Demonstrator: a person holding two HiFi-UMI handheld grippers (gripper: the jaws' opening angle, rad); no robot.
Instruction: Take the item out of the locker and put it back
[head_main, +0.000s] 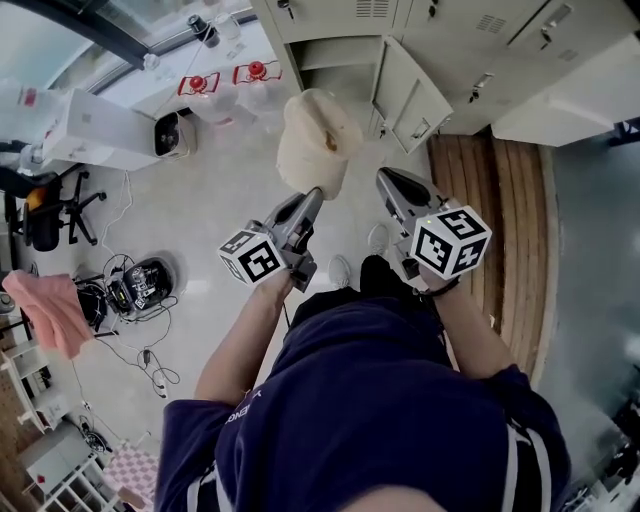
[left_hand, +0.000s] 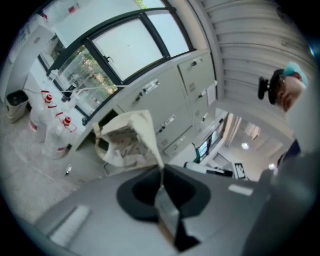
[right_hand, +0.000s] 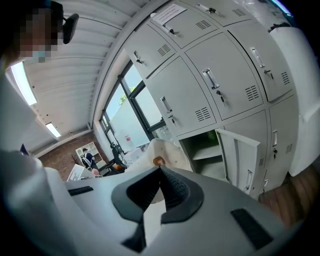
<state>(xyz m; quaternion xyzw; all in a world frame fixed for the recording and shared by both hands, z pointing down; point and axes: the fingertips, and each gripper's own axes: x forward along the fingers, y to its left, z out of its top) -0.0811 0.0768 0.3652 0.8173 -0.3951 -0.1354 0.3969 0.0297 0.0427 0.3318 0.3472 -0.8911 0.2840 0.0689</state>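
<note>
room: grey lockers (head_main: 480, 35), one door (head_main: 412, 100) open for the return
bag (head_main: 315, 140): out, hanging before it
left gripper (head_main: 312, 197): clenched on bag's fabric, keeps it off floor (head_main: 230, 170)
right gripper (head_main: 385, 180): closed, empty, spare

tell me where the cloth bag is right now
Head view, centre: the cloth bag is held up by the left tool, just left of the open locker door.
</note>
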